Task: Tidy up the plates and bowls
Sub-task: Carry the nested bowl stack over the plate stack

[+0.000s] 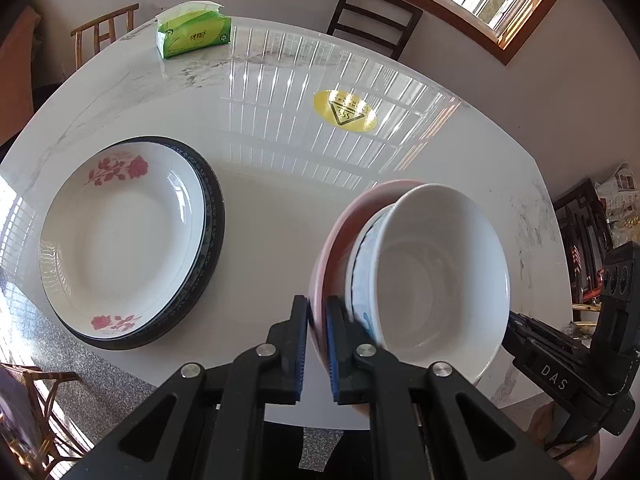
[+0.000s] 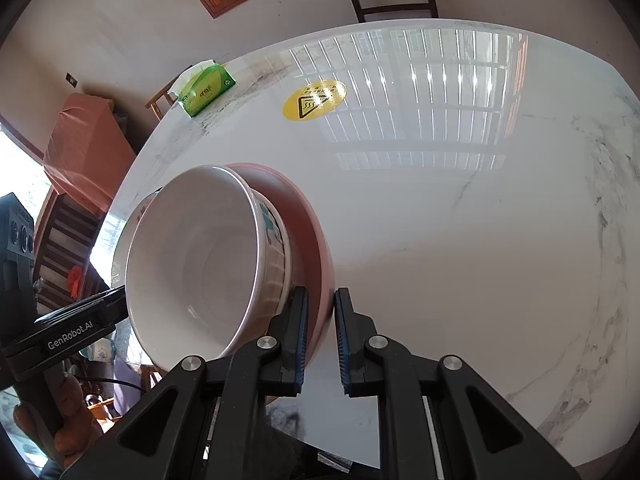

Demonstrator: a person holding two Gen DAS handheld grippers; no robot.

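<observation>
A white bowl [image 1: 432, 280] sits in a blue-patterned white bowl [image 1: 362, 248], and both are nested in a pink dish [image 1: 340, 232]. My left gripper [image 1: 317, 312] is shut on the pink dish's near-left rim. In the right wrist view my right gripper [image 2: 322, 300] is shut on the opposite rim of the pink dish [image 2: 304, 216], with the white bowl [image 2: 200, 252] to its left. A white plate with red roses [image 1: 120, 240] lies on a dark-rimmed plate [image 1: 214, 216] at the left of the white marble table [image 1: 272, 200].
A green tissue pack [image 1: 194, 34] stands at the table's far edge and a yellow warning sticker [image 1: 345, 111] lies in the middle. Dark wooden chairs [image 1: 372, 24] stand around the table. The near table edge runs just below the grippers.
</observation>
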